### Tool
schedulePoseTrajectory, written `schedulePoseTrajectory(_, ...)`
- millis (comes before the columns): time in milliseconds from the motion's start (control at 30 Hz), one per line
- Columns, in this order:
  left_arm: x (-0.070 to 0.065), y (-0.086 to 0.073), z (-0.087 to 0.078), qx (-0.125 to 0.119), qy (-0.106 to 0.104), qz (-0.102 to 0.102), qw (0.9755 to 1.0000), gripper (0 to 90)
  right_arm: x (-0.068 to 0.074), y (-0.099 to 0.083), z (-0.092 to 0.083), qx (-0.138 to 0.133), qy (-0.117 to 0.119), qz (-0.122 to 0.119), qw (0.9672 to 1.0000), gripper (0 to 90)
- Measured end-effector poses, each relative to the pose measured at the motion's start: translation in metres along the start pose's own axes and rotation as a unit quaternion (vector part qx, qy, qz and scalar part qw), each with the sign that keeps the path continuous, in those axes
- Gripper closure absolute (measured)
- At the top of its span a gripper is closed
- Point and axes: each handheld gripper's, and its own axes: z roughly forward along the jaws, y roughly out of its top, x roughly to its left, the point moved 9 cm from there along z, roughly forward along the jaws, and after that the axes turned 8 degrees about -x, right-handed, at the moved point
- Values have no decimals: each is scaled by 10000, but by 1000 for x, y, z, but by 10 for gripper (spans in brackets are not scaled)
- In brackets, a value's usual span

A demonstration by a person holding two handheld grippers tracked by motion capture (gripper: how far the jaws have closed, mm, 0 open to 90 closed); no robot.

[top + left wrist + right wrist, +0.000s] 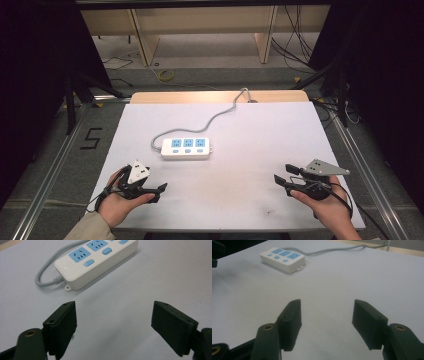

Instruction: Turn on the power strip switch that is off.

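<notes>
The wide white counter [250,150] carries one thing: a white plastic power strip with three blue sockets and blue switches [186,148], lying left of centre, toward the far edge. Its grey cable [220,114] loops off the strip's left end and runs to the far edge. The left gripper [159,192], near the near-left corner, is closest; the right gripper [281,176] waits near the near-right corner. Both spread their fingers wide and hold nothing. A good approach likely comes straight on, fingers squared across the strip's narrow width, clear of the cable loop. Bare counter lies between.
</notes>
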Motion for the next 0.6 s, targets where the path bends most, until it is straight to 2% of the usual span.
schedulePoseTrajectory(233, 2, 2, 0, 31, 67, -44, 10000, 341, -1, 0, 0, -2, -15, 21, 10000, 395)
schedulePoseTrajectory(267, 2, 2, 0, 46, 53, -51, 10000, 429, 0, 0, 0, -7, -9, 12, 10000, 394)
schedulePoseTrajectory(333, 1, 1, 1, 65, 2, -65, 10000, 500, 0, 0, 0, -4, -6, 11, 10000, 394)
schedulePoseTrajectory(367, 1, 1, 1, 73, -35, -83, 9999, 500, 0, 0, 0, -4, -6, 11, 10000, 394)
schedulePoseTrajectory(433, 1, 3, 0, 36, -41, -126, 9999, 659, 0, 0, 1, -7, -2, -1, 10000, 394)
schedulePoseTrajectory(467, 2, 5, 0, 15, -15, -117, 9999, 659, 0, 0, 1, -7, -2, -1, 10000, 394)
schedulePoseTrajectory(500, 3, 7, -1, -40, 20, -118, 9999, 713, 0, 0, 1, -7, 0, -1, 10000, 393)
schedulePoseTrajectory(533, 3, 9, -1, -83, 47, -126, 9999, 812, 0, 0, 1, -1, -3, 6, 10000, 393)
schedulePoseTrajectory(600, 5, 11, -2, -147, 79, -160, 9997, 847, 0, 0, 1, 5, 4, 6, 10000, 393)
